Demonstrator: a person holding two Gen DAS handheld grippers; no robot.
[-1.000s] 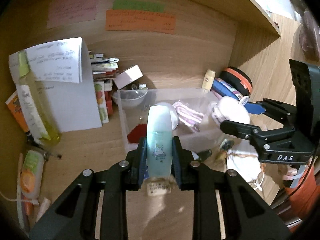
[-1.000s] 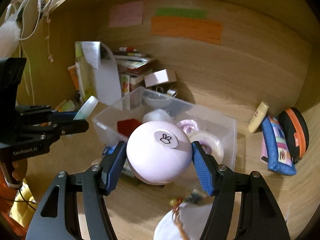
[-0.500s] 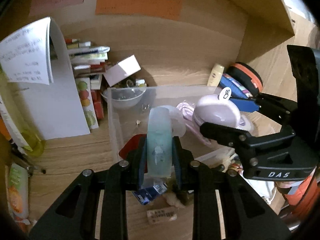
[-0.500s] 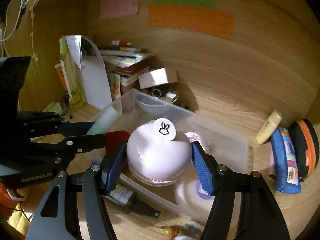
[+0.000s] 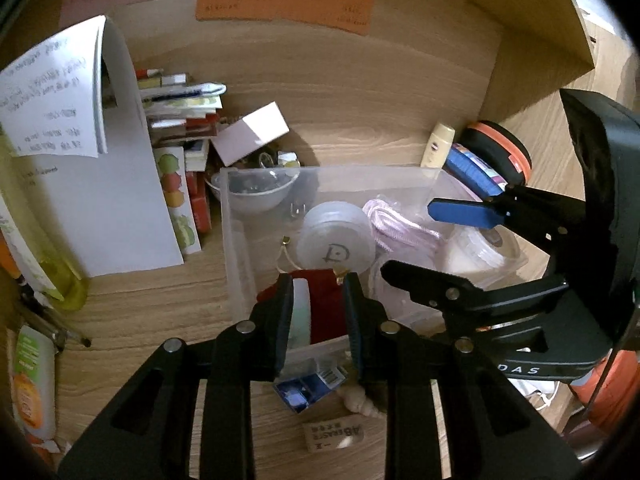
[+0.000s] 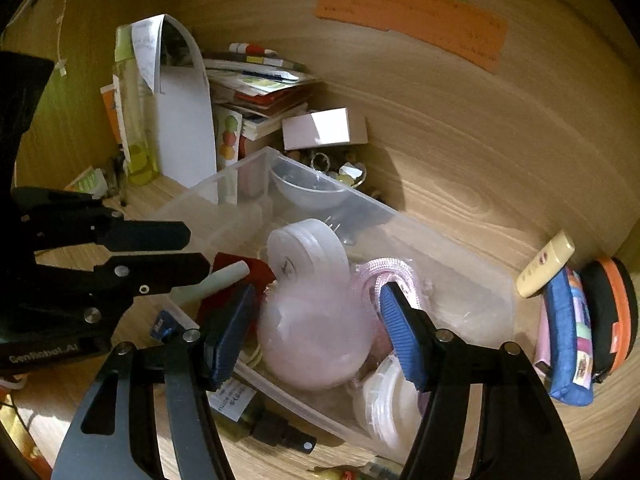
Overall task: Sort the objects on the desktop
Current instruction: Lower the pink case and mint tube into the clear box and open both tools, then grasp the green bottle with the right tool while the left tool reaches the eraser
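Both grippers hang over the clear plastic bin (image 5: 360, 168). My left gripper (image 5: 316, 284) keeps its jaws narrow. The pale green tube (image 5: 301, 308) sits low against the left finger, tip on a red pouch (image 5: 326, 304), with a gap to the right finger. In the right wrist view the tube (image 6: 216, 282) lies below the left gripper (image 6: 198, 252). My right gripper (image 6: 317, 287) stands open. The pink ball (image 6: 316, 336), blurred, rests low in the bin between its blue pads. The left wrist view shows nothing between the right gripper's (image 5: 408, 238) fingers.
The bin also holds a white round case (image 6: 306, 248), pink cord (image 5: 396, 224) and a tape roll (image 6: 384, 404). A bowl (image 5: 256, 192), small box (image 5: 252, 132), book stack (image 5: 180, 120) and folded paper (image 5: 120, 200) stand behind. A blue pencil case (image 6: 568, 336) lies right, a dark bottle (image 6: 260, 420) in front.
Both grippers came down over the bin. The pink ball left the right pads and dropped into the bin. The tube no longer fills the left jaws and sits lower.
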